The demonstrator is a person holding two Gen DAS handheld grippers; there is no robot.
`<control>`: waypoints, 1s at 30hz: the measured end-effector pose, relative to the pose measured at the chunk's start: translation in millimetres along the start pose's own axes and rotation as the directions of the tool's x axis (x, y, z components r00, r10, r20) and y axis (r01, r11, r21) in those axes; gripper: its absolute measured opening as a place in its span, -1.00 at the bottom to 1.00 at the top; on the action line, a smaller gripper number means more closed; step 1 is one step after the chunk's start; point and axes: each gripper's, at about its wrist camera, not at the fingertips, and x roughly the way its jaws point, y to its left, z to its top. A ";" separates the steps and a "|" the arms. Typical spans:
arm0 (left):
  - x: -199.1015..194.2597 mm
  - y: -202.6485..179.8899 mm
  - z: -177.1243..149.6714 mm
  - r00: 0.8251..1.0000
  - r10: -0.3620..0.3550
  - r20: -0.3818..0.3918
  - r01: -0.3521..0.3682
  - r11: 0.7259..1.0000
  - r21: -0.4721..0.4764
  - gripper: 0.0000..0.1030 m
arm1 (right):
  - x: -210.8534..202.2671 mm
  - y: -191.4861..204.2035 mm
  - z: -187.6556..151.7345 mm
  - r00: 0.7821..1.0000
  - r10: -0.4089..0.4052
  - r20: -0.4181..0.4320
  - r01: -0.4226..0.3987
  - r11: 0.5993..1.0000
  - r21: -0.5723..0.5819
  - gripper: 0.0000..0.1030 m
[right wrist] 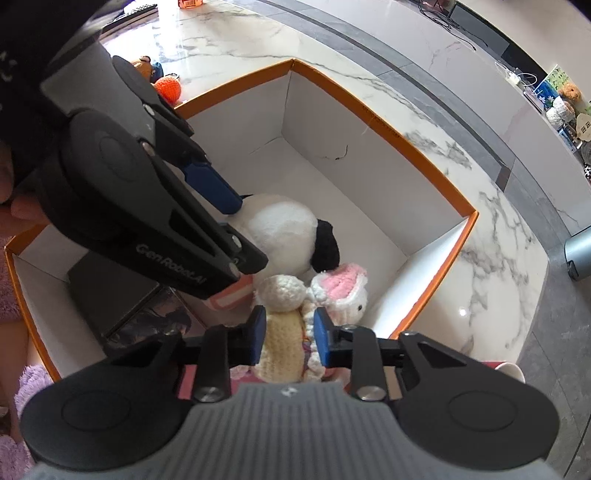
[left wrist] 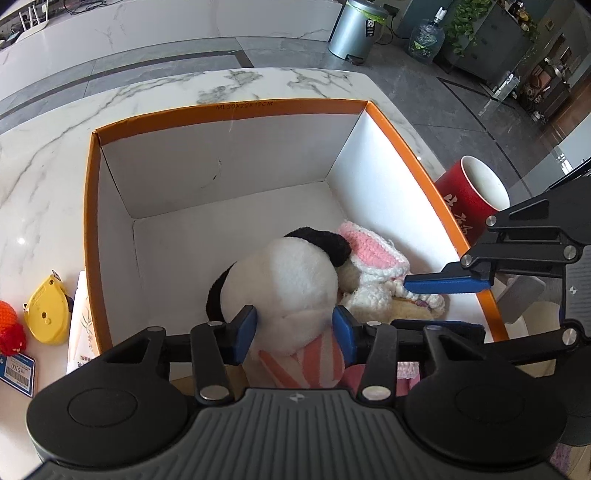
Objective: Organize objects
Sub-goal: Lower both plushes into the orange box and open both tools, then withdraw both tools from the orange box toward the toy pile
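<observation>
While both toys sit boxed, left gripper clasps the plush dog; right gripper, at its three o'clock, pinches the crochet doll; next, I'd guess, letting go.

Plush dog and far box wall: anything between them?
No. In the left wrist view only bare white floor lies between the plush dog and the far box wall.

Far ahead of the left gripper, a grey pedal bin stands beside a water jug and green plants.
</observation>
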 end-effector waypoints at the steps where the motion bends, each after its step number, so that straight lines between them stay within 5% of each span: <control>1: -0.3 0.3 -1.2 1.000 -0.002 -0.002 0.002 1.000 0.004 -0.03 | 0.2 0.4 -0.1 1.000 0.001 0.002 -0.001 1.000 -0.006 -0.54; 5: 2.0 -1.0 -4.9 0.999 -0.004 -0.041 0.004 1.000 0.013 -0.07 | 7.0 -1.6 1.0 1.000 0.019 -0.019 -0.019 1.000 0.008 -0.55; 14: -15.2 1.3 -9.4 1.000 -0.022 0.004 0.022 1.000 0.009 -0.05 | -3.1 7.6 4.0 1.000 -0.013 -0.006 0.013 1.000 0.011 -0.49; 22: -74.1 8.2 -22.6 0.992 -0.065 0.105 0.062 0.997 0.035 -0.05 | -40.2 22.2 17.7 0.997 -0.034 0.075 0.032 0.999 0.035 -0.47; 30: -140.6 50.2 -45.5 0.985 0.003 0.170 -0.011 0.999 0.043 -0.05 | -70.1 47.7 57.9 0.982 0.032 0.189 -0.043 0.998 0.054 -0.46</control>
